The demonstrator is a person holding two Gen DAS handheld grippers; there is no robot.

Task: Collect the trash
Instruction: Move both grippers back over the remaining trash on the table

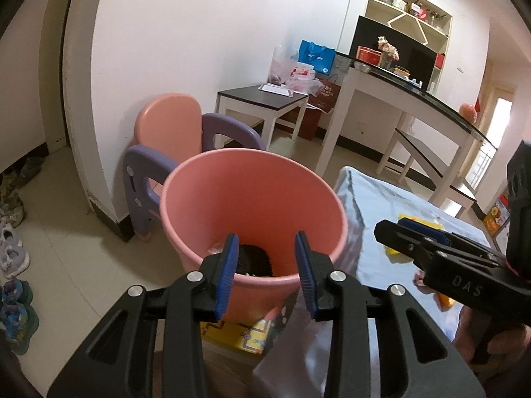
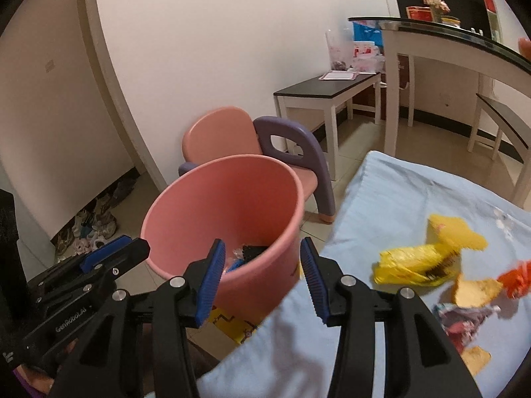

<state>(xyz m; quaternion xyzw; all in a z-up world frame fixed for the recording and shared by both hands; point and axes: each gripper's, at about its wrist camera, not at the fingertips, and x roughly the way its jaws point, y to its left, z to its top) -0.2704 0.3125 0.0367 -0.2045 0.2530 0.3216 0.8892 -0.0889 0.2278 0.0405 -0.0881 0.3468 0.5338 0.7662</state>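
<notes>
A pink bucket stands on the floor beside a table with a light blue cloth; dark and clear trash lies at its bottom. My left gripper is open and empty over the bucket's near rim. My right gripper is open and empty by the bucket, at the cloth's edge. On the cloth to its right lie yellow wrappers, an orange wrapper and a crumpled patterned wrapper.
A pink and purple child's chair stands behind the bucket against the wall. A low dark-topped bench and a white table stand further back. Shoes lie on the floor at left. A yellow mat lies under the bucket.
</notes>
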